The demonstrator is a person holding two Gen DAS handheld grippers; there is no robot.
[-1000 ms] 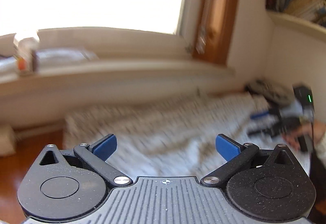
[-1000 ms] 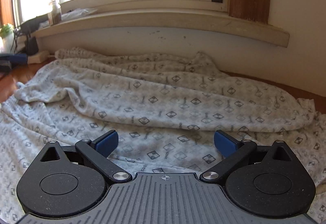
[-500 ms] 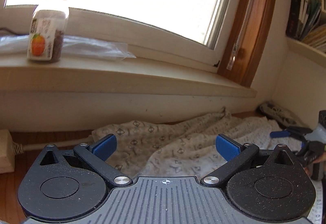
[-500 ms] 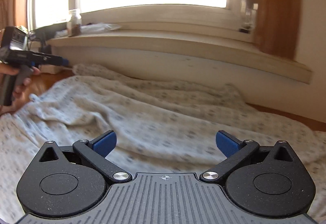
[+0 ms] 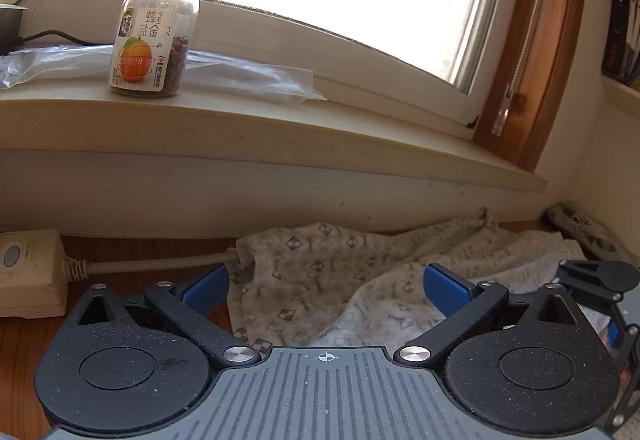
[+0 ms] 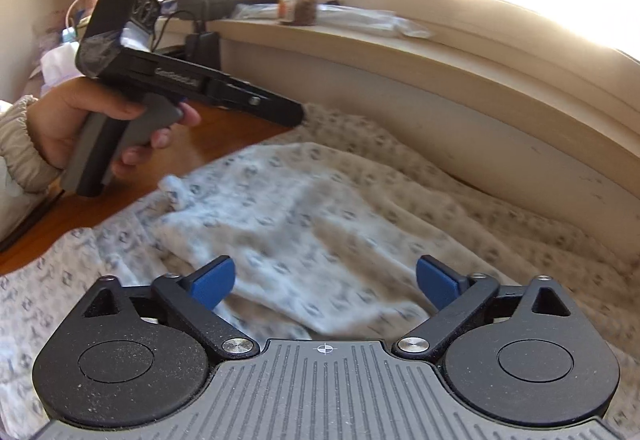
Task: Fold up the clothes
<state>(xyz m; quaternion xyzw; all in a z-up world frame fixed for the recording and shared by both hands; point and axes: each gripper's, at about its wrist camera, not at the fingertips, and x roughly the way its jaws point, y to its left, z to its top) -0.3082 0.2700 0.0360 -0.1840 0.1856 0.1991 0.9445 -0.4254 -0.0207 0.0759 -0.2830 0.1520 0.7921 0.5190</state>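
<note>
The step looks like reaching for a hold before the first fold; right gripper (image 6: 325,282) hovers, fingers apart and closing on nothing; left gripper (image 5: 326,290) likewise spread; the patterned garment (image 5: 320,280) lies rumpled on the wooden floor (image 6: 120,196) below the windowsill (image 5: 240,128); next, each should pinch an edge.

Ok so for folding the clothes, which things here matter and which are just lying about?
Part of the job:
patterned garment
left gripper, jaws open
right gripper, jaws closing, nothing clamped

Just lying about:
jar on the windowsill
plastic bag
power strip
books
</note>
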